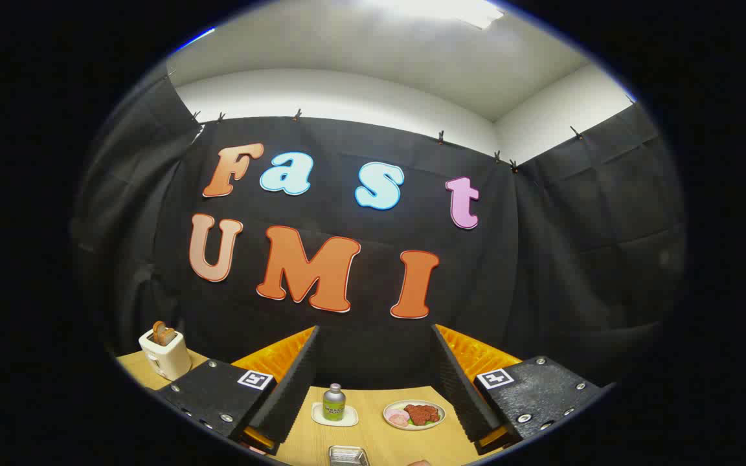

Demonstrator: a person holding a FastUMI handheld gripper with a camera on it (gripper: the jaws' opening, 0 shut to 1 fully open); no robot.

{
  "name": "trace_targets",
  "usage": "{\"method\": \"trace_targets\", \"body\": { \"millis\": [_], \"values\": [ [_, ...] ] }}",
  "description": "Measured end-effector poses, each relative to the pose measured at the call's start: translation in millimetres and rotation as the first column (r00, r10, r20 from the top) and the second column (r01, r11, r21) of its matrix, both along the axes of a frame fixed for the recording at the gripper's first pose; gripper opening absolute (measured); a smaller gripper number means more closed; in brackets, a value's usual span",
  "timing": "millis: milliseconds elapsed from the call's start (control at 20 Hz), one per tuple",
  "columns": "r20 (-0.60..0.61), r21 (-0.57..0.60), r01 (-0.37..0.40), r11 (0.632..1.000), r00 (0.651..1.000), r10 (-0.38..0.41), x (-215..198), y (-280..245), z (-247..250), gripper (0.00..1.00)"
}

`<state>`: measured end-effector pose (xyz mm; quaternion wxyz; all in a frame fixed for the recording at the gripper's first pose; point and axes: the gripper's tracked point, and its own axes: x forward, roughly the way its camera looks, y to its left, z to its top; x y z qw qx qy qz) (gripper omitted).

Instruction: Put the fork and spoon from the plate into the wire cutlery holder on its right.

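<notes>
My gripper [373, 362] is held high above the wooden table [373, 437], its two black ribbed fingers [295, 382] wide apart with nothing between them. Between and beyond the fingers, near the back of the table, stands a plate [414, 414] with food on it. No fork, spoon or wire holder can be made out. A small metal-rimmed tray [348, 455] lies on the table below the gap between the fingers, partly cut off.
A green bottle [334, 402] stands on a pale coaster [335, 415] left of the plate. A cream toaster [164, 353] with toast sits on the table beyond the left finger. Black cloth walls close the booth behind the table.
</notes>
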<state>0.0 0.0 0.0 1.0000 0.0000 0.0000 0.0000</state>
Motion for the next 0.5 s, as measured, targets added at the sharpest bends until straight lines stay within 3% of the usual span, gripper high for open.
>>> {"method": "trace_targets", "body": {
  "millis": [500],
  "values": [
    [-0.022,0.022,0.014,1.0,1.0,-0.014,1,-14,-9,0.98]
  ]
}}
